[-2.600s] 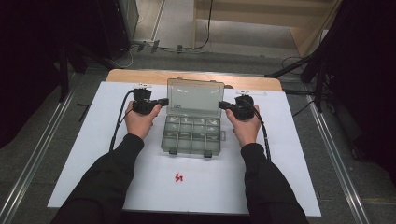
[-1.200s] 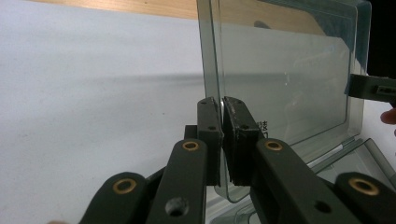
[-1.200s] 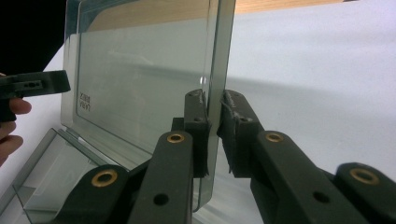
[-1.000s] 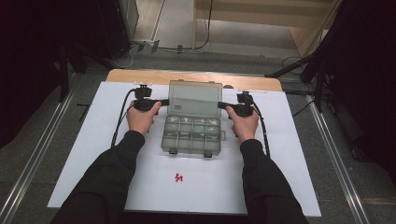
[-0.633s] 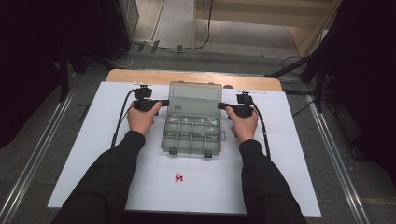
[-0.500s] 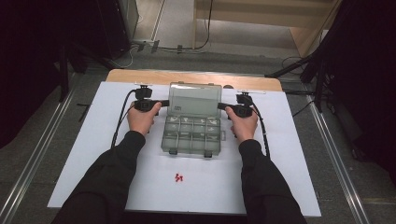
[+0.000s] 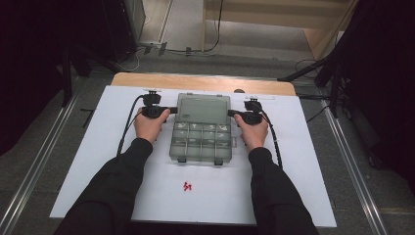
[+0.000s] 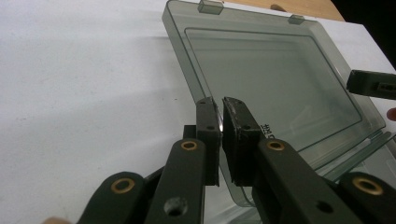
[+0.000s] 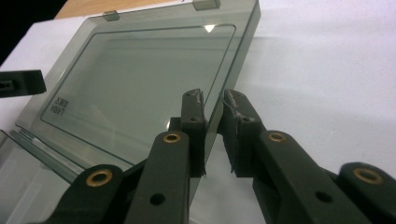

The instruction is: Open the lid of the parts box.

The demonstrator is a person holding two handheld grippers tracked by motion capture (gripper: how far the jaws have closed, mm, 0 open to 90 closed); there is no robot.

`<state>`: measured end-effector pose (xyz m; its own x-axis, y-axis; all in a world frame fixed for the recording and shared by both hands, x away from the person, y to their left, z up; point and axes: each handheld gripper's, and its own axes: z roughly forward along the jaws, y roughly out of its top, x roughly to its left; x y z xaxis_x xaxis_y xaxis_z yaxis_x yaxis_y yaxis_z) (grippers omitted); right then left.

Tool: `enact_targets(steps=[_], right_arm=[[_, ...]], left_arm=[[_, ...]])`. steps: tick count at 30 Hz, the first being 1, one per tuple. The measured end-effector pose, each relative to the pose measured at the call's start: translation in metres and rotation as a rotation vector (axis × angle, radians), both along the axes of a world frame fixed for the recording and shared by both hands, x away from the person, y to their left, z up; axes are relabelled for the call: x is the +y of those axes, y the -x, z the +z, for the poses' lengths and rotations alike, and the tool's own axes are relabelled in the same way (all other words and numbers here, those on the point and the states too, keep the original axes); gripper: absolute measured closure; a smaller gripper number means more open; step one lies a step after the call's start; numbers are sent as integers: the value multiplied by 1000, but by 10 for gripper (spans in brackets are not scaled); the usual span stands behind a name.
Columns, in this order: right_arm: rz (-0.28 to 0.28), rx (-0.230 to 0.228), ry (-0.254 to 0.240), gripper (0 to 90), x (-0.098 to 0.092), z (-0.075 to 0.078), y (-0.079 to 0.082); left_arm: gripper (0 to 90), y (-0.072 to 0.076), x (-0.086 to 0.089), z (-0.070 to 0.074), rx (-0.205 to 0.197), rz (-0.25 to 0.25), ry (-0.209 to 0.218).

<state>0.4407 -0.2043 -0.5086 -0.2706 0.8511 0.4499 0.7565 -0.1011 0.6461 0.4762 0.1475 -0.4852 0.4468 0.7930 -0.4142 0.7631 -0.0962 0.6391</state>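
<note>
Two grippers, left (image 7: 172,110) and right (image 7: 231,113), clamped lid (image 7: 203,108) edges at 9 and 3 o'clock; thin, stiff, slippery plastic, likely light.

The compartment box (image 7: 200,142) is see-through smoky grey, and its open lid (image 8: 275,79) is the same grey with tiny dark letters. The left gripper (image 8: 219,109) and right gripper (image 9: 212,105) are black with little gold rings. The paper sheet (image 7: 112,147) is white, with a small red mark (image 7: 187,186) at 6 o'clock from the box. The table (image 7: 147,79) is light brown wood. The sleeves (image 7: 112,191) are black.
</note>
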Motion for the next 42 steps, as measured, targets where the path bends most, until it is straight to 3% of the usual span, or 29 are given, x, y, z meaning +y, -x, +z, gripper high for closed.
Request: enact_targets(steps=[5, 6, 9, 10, 11, 16, 17, 18, 23, 24, 27, 29, 31, 32, 34, 42], right_arm=[[15, -28, 27, 786, 0, 2, 1], [10, -40, 41, 761, 0, 3, 2], [-14, -80, 86, 690, -3, 5, 6], [-12, -110, 111, 664, -6, 6, 11], [-12, -110, 111, 664, -6, 6, 11], [15, -178, 123, 429, -13, 14, 28], [15, -178, 123, 429, -13, 14, 28], [9, -205, 137, 345, -13, 17, 36], [-3, -236, 153, 130, -17, 23, 52], [-3, -236, 153, 130, -17, 23, 52], [2, -247, 168, 6, -20, 25, 64], [3, -252, 162, 0, -22, 25, 67], [-4, -274, 162, 0, -26, 27, 79], [-4, -274, 162, 0, -26, 27, 79], [-6, -284, 181, 0, -30, 28, 90], [-32, -308, 184, 0, -44, 28, 118]], left_arm=[[839, 0, 1, 0, -4, -9, 4], [789, 0, 1, 0, -6, -9, -8], [757, 3, 1, 3, -26, -29, -38], [744, 6, 3, 5, -35, -39, -36], [724, 6, 3, 5, -35, -39, -36], [570, 15, 6, 10, -33, -60, -11], [548, 15, 6, 10, -33, -60, -11], [529, 17, 7, 11, -39, -69, -16], [424, 27, 9, 19, -60, -102, -20], [424, 30, 8, 21, -64, -106, -28], [263, 38, 7, 30, -69, -140, -29], [215, 40, 7, 32, -70, -151, -33], [81, 45, 6, 34, -78, -177, -47], [81, 48, 6, 36, -86, -186, -52], [0, 52, 6, 37, -93, -208, -47], [0, 73, 3, 43, -117, -264, -47]])
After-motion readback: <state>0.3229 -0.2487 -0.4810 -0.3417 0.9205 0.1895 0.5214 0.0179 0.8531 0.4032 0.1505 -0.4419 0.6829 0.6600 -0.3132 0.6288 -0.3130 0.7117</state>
